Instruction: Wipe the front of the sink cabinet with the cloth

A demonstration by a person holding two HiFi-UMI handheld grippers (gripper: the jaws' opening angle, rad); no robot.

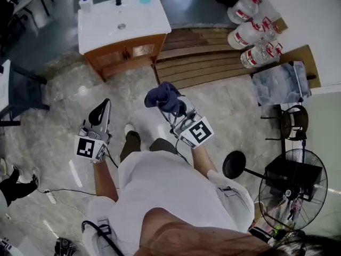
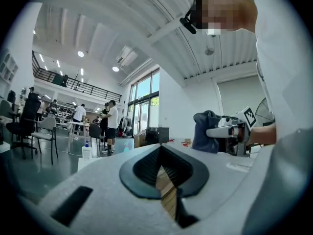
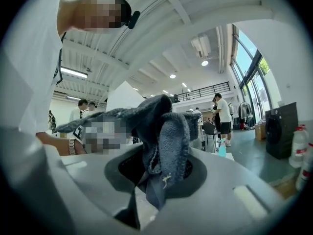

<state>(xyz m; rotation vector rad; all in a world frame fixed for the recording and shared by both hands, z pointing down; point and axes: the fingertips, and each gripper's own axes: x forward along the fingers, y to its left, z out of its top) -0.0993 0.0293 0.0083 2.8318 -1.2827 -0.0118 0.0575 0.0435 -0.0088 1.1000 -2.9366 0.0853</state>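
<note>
Grey marble floor (image 1: 229,105) underfoot, wooden slat platform (image 1: 208,57) ahead, standing fan (image 1: 298,212) at right, tall windows (image 2: 144,96) bright, ceiling lights (image 3: 204,62) glowing.

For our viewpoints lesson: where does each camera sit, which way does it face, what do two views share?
Head view: head-mounted, facing down at the sink cabinet; shows shirt, left gripper, right gripper.
Left gripper view: on the left gripper, along its shut, empty jaws; shirt at right.
Right gripper view: on the right gripper, facing the cloth it grips; shirt at left.
Shared: all show the cloth.
</note>
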